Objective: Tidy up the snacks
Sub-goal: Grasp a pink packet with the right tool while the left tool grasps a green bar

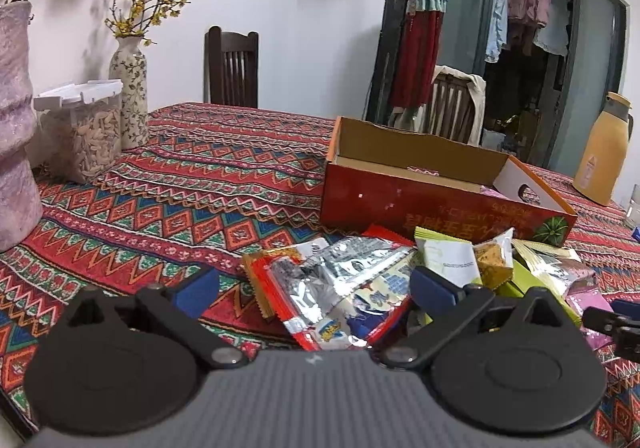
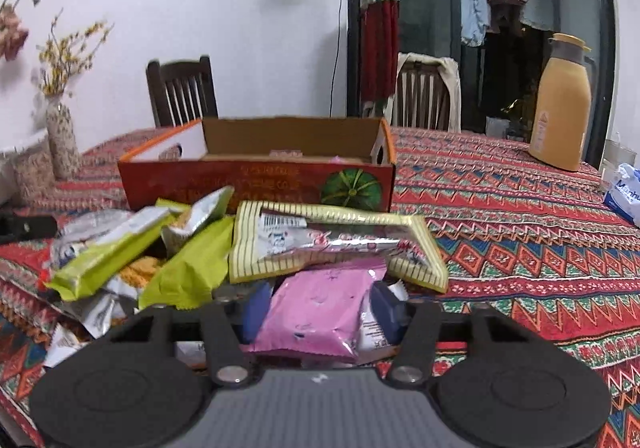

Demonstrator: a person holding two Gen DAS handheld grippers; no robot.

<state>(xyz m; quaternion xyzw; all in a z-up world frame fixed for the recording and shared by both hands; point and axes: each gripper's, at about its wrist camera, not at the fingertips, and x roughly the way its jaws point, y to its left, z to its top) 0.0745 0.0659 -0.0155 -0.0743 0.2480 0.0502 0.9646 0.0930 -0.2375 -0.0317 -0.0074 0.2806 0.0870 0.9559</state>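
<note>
Right gripper: fingers set either side of a pink snack packet; firm grip cannot be told.
Left gripper: fingers spread wide over a silver-and-red packet.
Snack pile: heaped before the red cardboard box.
Left view only: lidded snack jar, floral vase.
Right view only: tissue pack.
Far: yellow thermos, chairs.

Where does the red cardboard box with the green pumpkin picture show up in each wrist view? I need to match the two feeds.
Left wrist: the red box sits right of centre, behind the snack pile, pumpkin picture at its right end.
Right wrist: the red box lies centre-left, straight behind the snack pile, pumpkin picture again at its right end.
Shared landmark: the yellow thermos jug, far right on the table in both.
</note>
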